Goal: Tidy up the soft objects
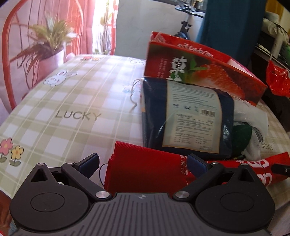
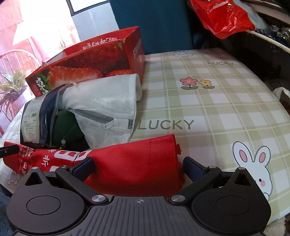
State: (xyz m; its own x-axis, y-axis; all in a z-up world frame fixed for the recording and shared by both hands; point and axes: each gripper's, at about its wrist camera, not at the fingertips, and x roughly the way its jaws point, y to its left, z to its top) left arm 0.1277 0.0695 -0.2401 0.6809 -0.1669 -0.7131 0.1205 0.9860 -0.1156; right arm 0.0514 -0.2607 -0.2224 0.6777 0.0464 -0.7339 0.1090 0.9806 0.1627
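A red non-woven fabric bag [image 1: 145, 167] lies folded on the checked tablecloth, with white lettering on one end; it also shows in the right wrist view [image 2: 134, 163]. My left gripper [image 1: 143, 161] is open, its fingers astride one end of the bag. My right gripper [image 2: 137, 164] is open, its fingers astride the other end. Behind the bag lie a dark blue packet with a white label [image 1: 186, 118], a white mesh pouch [image 2: 108, 109] and a dark green item [image 2: 67, 125].
A red strawberry box [image 1: 199, 69] stands tilted behind the packet, also in the right wrist view [image 2: 94, 61]. A potted plant [image 1: 49, 47] and a red chair stand at the far left. A red plastic bag [image 2: 223, 16] hangs at the right. The tablecloth [image 2: 208, 112] spreads right.
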